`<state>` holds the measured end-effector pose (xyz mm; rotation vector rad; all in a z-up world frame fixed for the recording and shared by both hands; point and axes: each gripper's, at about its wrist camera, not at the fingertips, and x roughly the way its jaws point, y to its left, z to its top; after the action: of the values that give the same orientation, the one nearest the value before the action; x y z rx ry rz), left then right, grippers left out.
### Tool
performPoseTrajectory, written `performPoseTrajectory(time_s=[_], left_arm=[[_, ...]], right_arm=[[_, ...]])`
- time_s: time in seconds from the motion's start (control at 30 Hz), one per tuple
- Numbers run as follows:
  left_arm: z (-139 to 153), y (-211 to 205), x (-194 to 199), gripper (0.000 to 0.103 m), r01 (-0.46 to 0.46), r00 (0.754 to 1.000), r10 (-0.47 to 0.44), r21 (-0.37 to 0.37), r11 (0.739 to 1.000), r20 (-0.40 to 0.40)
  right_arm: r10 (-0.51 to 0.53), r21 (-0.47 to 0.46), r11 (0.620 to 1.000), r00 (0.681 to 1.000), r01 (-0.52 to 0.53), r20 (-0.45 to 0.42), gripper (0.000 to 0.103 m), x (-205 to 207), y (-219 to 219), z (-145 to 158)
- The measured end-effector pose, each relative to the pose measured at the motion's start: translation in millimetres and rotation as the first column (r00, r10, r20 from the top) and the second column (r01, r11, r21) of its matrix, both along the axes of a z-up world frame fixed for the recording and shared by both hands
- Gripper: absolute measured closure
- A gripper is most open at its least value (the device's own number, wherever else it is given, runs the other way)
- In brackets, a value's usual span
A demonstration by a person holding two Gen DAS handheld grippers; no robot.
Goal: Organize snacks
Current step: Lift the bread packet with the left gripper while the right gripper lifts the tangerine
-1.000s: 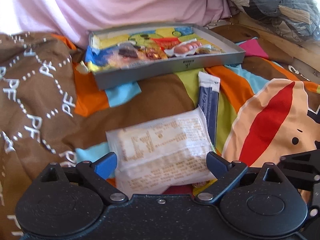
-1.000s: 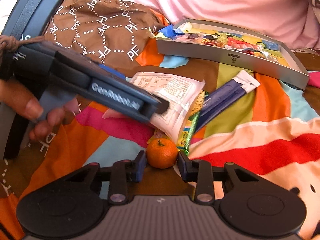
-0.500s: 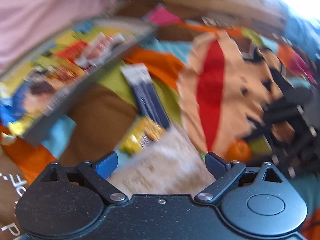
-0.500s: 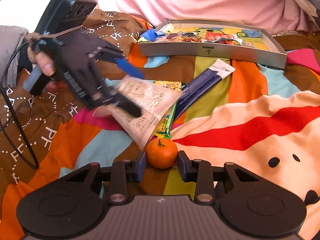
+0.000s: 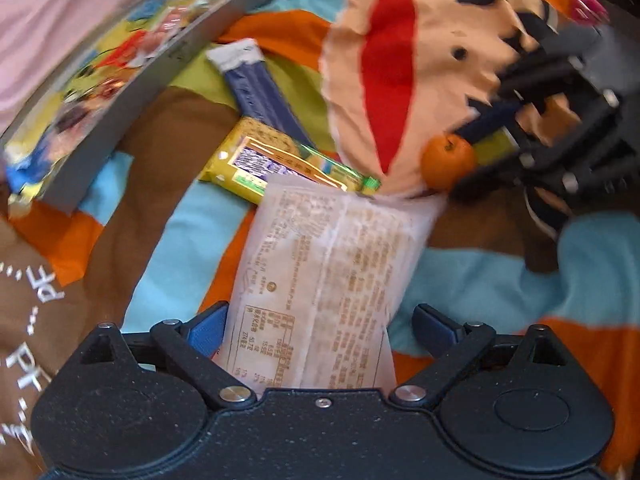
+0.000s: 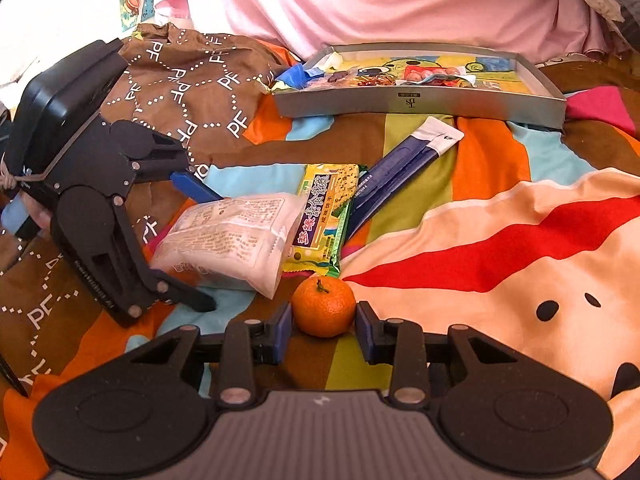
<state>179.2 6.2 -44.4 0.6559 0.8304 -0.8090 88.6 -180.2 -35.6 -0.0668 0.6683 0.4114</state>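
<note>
Swung since a second ago: your left gripper (image 5: 320,320) now faces the right one instead of the tray.

Left wrist view: white packet (image 5: 328,272) lies between spread fingers, apparently unclamped; yellow bar (image 5: 280,160) just beyond its far end.

Right wrist view: your right gripper (image 6: 323,330) brackets the mandarin (image 6: 323,306), pads close but contact unclear. Tray (image 6: 420,100) lies well beyond.

Risk: the round fruit rolls off the soft blanket (image 6: 500,240) if pinched off-centre.

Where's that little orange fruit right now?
The small orange sits low in the middle of the right wrist view, between the right gripper fingers, on the blanket just below the yellow-green snack bar.
</note>
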Motion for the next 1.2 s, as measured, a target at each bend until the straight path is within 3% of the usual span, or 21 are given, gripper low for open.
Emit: performPoseTrajectory(time_s=[0.13, 0.2, 0.27, 0.33, 0.47, 0.57, 0.8, 0.9, 1.0, 1.1, 1.2], left_arm=[[0, 7, 3, 0.014, -0.114, 0.993, 0.113, -0.077, 0.99, -0.018], [1, 10, 1, 0.016, -0.191, 0.982, 0.187, -0.132, 0.973, -0.041], [0, 16, -6, 0.019, -0.295, 0.955, 0.283, -0.213, 0.931, -0.084], [-1, 21, -14, 0.022, -0.412, 0.911, 0.392, -0.265, 0.872, -0.128], [4, 14, -23, 0.025, -0.485, 0.874, 0.465, -0.279, 0.829, -0.14], [3, 16, -29, 0.026, -0.564, 0.825, 0.537, -0.322, 0.76, -0.176], [6, 25, -40, 0.027, -0.692, 0.713, 0.633, -0.453, 0.562, -0.304], [7, 26, -47, 0.029, -0.694, 0.702, 0.638, -0.509, 0.51, -0.317], [8, 23, -47, 0.032, -0.679, 0.711, 0.633, -0.534, 0.503, -0.307], [4, 18, -45, 0.033, -0.674, 0.716, 0.642, -0.509, 0.535, -0.274], [5, 14, -45, 0.036, -0.663, 0.725, 0.642, -0.509, 0.55, -0.25]], right_arm=[[-0.002, 0.007, 1.0, 1.0, 0.002, 0.004, 0.065, -1, -1, 0], [-0.003, 0.01, 1.0, 1.0, 0.003, 0.008, 0.065, -2, -1, -1], [-0.003, 0.014, 1.0, 1.0, 0.002, 0.011, 0.065, -3, -2, -1], [-0.004, 0.017, 1.0, 1.0, 0.003, 0.015, 0.065, -3, -2, -1], [-0.004, 0.005, 1.0, 1.0, 0.004, 0.029, 0.065, -6, -1, -1], [-0.005, -0.005, 1.0, 0.999, 0.005, 0.047, 0.065, -10, 1, -1], [-0.005, -0.018, 1.0, 0.997, 0.006, 0.076, 0.065, -13, 3, 0], [-0.014, -0.005, 1.0, 0.996, 0.015, 0.085, 0.065, -15, 1, 1], [-0.019, 0.0, 1.0, 0.996, 0.019, 0.082, 0.065, -15, 0, 1], [-0.019, -0.003, 1.0, 0.996, 0.019, 0.083, 0.065, -14, 0, 1], [-0.018, -0.005, 1.0, 0.996, 0.019, 0.083, 0.065, -14, 0, 0]])
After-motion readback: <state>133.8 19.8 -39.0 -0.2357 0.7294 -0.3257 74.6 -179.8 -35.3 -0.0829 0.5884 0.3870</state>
